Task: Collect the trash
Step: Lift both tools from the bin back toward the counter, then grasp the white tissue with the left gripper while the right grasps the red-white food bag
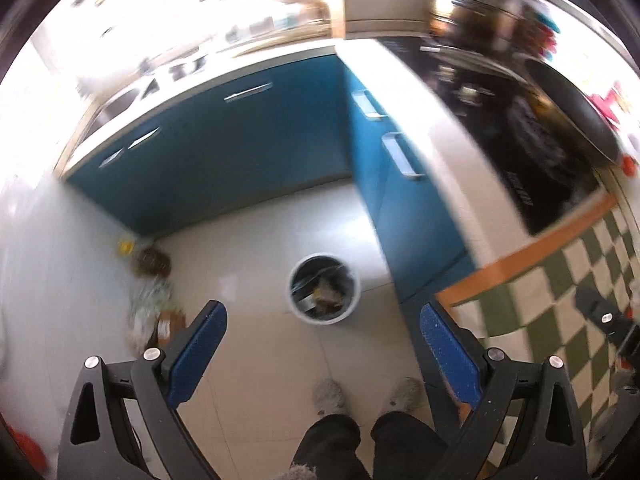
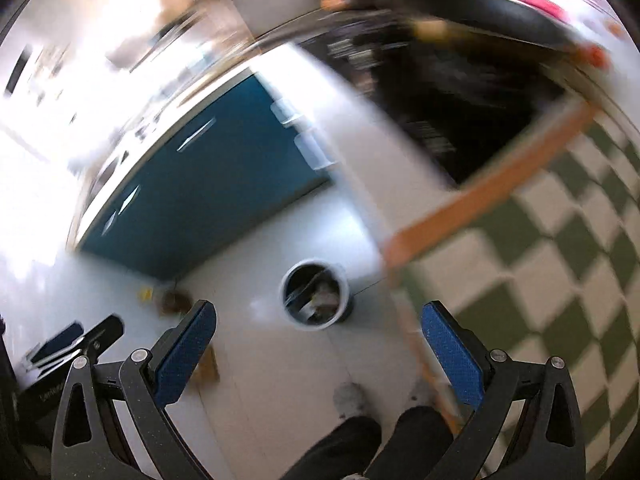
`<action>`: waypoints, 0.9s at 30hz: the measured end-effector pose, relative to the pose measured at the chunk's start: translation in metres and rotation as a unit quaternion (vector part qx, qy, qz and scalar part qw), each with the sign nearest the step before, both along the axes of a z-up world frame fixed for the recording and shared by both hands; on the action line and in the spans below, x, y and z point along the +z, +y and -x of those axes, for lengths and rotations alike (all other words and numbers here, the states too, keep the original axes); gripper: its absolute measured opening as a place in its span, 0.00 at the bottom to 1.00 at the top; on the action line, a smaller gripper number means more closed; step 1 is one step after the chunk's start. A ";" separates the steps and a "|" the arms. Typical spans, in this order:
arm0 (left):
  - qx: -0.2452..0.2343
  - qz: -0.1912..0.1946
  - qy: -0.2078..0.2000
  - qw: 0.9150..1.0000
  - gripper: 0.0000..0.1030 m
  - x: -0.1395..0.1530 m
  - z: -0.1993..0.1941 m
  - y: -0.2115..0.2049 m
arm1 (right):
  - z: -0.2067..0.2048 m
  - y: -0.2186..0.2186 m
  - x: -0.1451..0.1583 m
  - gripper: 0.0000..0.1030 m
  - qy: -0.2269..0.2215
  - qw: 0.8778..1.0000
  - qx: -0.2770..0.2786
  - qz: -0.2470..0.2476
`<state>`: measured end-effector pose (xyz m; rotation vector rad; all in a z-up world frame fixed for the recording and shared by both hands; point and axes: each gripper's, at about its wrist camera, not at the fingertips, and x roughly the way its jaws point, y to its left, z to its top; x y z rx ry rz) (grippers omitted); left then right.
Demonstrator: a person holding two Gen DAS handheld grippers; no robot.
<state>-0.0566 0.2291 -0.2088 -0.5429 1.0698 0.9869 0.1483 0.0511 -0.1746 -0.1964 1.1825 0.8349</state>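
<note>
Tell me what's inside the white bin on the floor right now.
The white bin already holds a jumble of trash: brownish scraps, something shiny and clear plastic near the rim. Individual items are too blurred to name, and whatever lies beneath that top layer is covered. Both grippers, left and right, are open and empty.

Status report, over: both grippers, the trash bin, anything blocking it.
Left gripper open, empty. Right gripper open, empty. Trash bin upright on the floor ahead, trash inside. Nothing blocking it; bags sit off in the corner.

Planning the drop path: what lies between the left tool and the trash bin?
Only bare pale floor lies between the left tool and the trash bin, in the left wrist view.
</note>
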 end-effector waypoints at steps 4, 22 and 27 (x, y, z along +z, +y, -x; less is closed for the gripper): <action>-0.088 -0.004 0.013 0.996 0.96 -0.009 -0.109 -0.035 | -0.095 -0.110 0.005 1.00 -0.030 0.986 -0.162 0.024; -0.344 -0.024 0.138 0.928 0.96 -0.118 -0.406 -0.221 | -0.299 -0.341 -0.104 0.63 -0.030 0.883 -0.439 0.160; -0.365 -0.003 0.119 0.923 0.96 -0.108 -0.448 -0.237 | -0.296 -0.347 -0.095 0.11 -0.057 0.891 -0.429 0.140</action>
